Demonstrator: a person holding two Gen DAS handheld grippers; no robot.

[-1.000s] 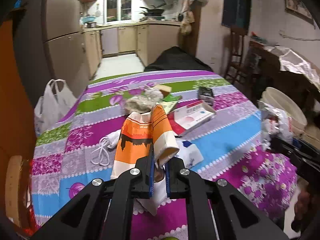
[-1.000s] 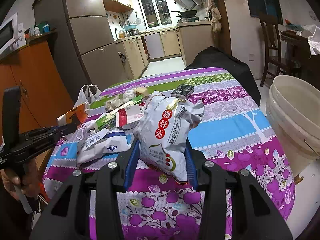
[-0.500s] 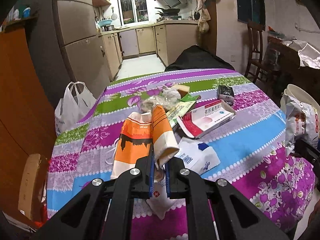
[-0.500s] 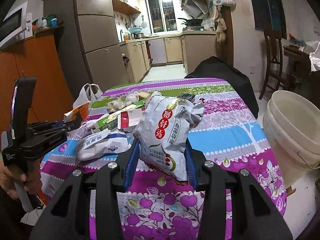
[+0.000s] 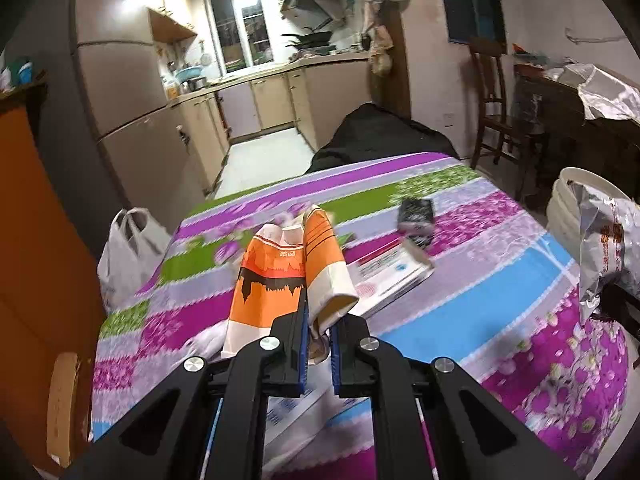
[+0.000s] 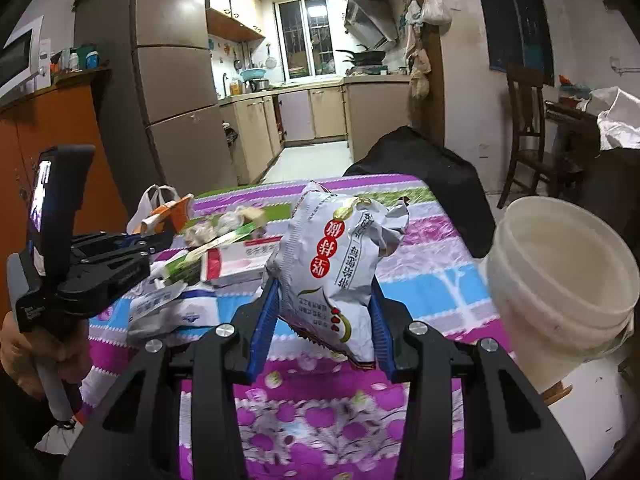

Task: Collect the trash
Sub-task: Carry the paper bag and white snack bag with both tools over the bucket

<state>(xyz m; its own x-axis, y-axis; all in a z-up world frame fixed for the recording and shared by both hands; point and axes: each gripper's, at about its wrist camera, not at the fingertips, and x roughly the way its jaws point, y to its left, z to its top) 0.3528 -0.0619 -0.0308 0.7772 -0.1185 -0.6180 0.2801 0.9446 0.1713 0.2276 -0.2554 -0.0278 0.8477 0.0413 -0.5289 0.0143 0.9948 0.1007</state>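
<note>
My left gripper point(image 5: 318, 322) is shut on an orange and white paper bag point(image 5: 288, 276), held upright above the table's near left part. In the right wrist view that same left gripper point(image 6: 158, 242) shows at the left, with the orange paper bag point(image 6: 172, 210) sticking out past its tips. My right gripper point(image 6: 324, 312) is shut on a crumpled silver snack bag point(image 6: 336, 264) with red characters, lifted over the table's near edge. That snack bag point(image 5: 604, 252) also shows at the right edge of the left wrist view. A cream plastic bucket point(image 6: 560, 280) stands right of the table.
On the striped floral tablecloth point(image 5: 460, 304) lie a red and white box point(image 6: 240, 264), a green carton point(image 6: 204, 256), a white wrapper point(image 6: 168, 308), crumpled scraps and a dark packet point(image 5: 416, 216). A white plastic bag point(image 5: 128, 252) hangs at the table's left. Chairs and a cluttered desk stand right.
My left gripper has swung right and lifted slightly with the paper bag, so the table litter slid left beneath it. The right gripper rose a little with the snack bag; the bucket looks nearer.
</note>
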